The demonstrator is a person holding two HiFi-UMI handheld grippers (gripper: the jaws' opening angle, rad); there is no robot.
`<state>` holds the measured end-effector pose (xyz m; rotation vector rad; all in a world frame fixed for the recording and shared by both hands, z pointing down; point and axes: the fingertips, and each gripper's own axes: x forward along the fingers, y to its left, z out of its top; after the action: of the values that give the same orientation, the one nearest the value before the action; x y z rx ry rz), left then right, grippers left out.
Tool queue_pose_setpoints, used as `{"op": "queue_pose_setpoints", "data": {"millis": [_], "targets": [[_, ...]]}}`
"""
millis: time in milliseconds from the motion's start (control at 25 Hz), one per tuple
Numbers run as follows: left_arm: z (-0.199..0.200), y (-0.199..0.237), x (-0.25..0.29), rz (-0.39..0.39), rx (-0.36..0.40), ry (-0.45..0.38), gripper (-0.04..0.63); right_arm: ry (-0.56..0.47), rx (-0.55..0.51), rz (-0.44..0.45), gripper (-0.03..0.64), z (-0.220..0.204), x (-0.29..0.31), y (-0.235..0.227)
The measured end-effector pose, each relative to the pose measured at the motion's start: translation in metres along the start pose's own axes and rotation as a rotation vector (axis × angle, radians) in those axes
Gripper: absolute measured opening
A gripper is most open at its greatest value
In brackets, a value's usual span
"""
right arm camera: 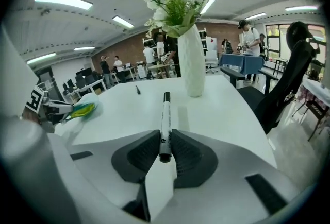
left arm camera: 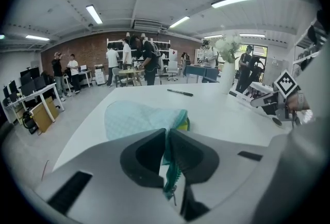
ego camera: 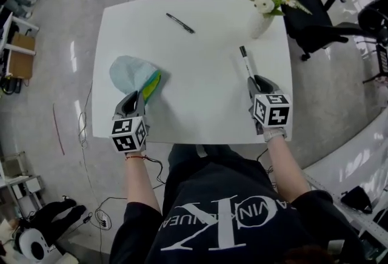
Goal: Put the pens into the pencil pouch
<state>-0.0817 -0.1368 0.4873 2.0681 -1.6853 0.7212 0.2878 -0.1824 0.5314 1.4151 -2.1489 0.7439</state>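
A pale blue pencil pouch (ego camera: 130, 74) with a green zipper edge and yellow lining lies at the left of the white table (ego camera: 200, 99). My left gripper (ego camera: 138, 99) is shut on its near zipper edge (left arm camera: 169, 158), and the pouch's mouth faces me. On the right lies a white marker with a black cap (ego camera: 245, 61), pointing away from me. My right gripper (ego camera: 257, 82) is shut on its near end, with the pads against both sides of the barrel (right arm camera: 165, 130). A black pen (ego camera: 180, 23) lies loose at the far middle of the table.
A white vase of white flowers (ego camera: 262, 23) stands at the far right corner, just beyond the marker's tip. A black office chair (ego camera: 315, 20) is off the table's right side. The table's near edge runs just under both grippers.
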Motion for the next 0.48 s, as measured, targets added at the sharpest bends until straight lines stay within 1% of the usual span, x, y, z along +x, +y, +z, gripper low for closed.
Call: {"op": "queue_pose_setpoints", "data": {"millis": [200,480], "targets": [[0.01,0.015,-0.001,-0.006,-0.009,-0.039,0.032,0.0,-0.025,0.135,0.081,0.015,0.015,0.058],[0.023,0.032,0.001,-0.057,-0.003,-0.075,0.031,0.028,-0.118,0.361,0.081,0.025,0.031,0.167]]}}
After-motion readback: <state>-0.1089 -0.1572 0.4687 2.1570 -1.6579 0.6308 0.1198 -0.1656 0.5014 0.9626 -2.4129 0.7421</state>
